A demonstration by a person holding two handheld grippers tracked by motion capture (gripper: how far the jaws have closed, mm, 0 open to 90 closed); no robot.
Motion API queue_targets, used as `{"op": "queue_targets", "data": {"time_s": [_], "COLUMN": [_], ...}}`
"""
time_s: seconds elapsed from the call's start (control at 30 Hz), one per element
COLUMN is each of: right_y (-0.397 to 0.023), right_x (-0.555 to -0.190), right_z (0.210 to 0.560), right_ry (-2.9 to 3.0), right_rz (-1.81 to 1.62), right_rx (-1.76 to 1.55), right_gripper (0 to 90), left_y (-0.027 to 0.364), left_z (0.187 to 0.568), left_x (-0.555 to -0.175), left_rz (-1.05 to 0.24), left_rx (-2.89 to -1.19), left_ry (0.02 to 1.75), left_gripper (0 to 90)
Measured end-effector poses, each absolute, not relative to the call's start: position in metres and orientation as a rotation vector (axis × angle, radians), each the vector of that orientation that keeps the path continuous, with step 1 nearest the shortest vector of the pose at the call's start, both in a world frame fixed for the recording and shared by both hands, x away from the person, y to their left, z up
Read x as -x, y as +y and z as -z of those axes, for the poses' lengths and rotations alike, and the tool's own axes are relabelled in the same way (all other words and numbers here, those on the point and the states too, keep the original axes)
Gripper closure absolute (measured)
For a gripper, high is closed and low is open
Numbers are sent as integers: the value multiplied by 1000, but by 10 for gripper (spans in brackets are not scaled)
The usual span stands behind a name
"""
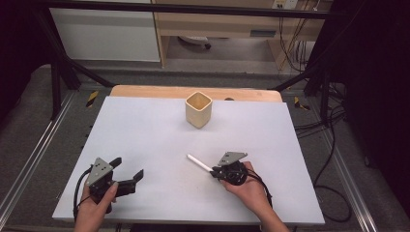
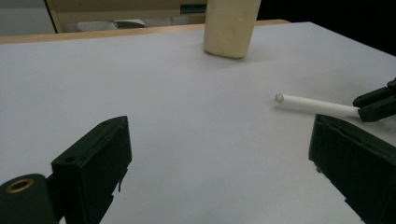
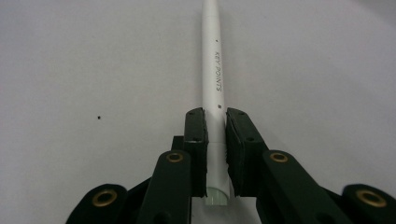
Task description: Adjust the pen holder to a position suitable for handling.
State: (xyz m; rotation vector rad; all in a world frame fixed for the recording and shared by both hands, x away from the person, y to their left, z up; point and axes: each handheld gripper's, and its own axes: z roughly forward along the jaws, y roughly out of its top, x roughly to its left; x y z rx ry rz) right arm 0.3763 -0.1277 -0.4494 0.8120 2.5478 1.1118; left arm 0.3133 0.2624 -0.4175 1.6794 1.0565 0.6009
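Right gripper view: the fingers [image 3: 195, 140] are clamped on a white pen [image 3: 213, 70], gripping it near its rear end; the barrel runs straight ahead along the gripper's axis, printed lettering up, with a short stub of the butt end behind the pads. The pen looks to lie flat on the white worktop [image 3: 84, 60], or just above it; I cannot tell which.

High view: right gripper [image 1: 214, 170] sits at the near right of the worktop [image 1: 145, 130], pen [image 1: 199, 163] pointing away and to the left. A tan square cup [image 1: 198, 109] stands upright near the far edge, well apart from the pen. Left gripper [image 1: 128, 170] rests at the near left, fingers spread wide, nothing between them; the left gripper view confirms the wide gap, with the pen [image 2: 317, 104] and cup [image 2: 231, 28] beyond.

Judgement: the step in hand is the lift, likely toward the cup.

Notes on doing it well:
- The grip is far back on the barrel, so the long free end will lever against the pads. Raise it slowly and watch for droop or twist.
- Clear the worktop before travelling, so that the tip does not drag.
- On reaching the cup, tip the wrist so the free end points down, centre it over the opening, then lower before letting go. The cup looks light; a knock on the rim could topple it.
- The left gripper is free to steady the cup if needed.
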Motion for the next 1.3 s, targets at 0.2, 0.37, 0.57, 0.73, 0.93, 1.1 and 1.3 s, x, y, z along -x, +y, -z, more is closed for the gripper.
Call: {"op": "queue_targets", "data": {"time_s": [0.2,0.37,0.57,0.73,0.93,1.1,1.3], "right_y": [-131,-133,-131,-127,-120,-120,-120], "right_x": [-376,-374,-369,-365,-360,-354,-350], "right_z": [446,443,445,447,440,434,426], "right_ry": [2516,2499,2490,2485,2446,2410,2359], "right_rz": [-1152,-1183,-1211,-1251,-1295,-1339,-1413], "right_rx": [-799,-798,-785,-770,-737,-720,-699], "right_gripper": [793,793,793,793,792,793,793], "left_y": [245,210,173,167,176,175,172], "left_z": [409,391,399,417,419,422,426], "left_x": [-326,-343,-355,-350,-348,-349,-352], "left_rz": [-583,-562,-468,-410,-323,-260,-231], "left_rx": [-1665,-1682,-1639,-1677,-1613,-1584,-1585], "left_ry": [1055,967,920,909,938,946,952], "left_gripper": [72,69,71,67,66,73,85]}}
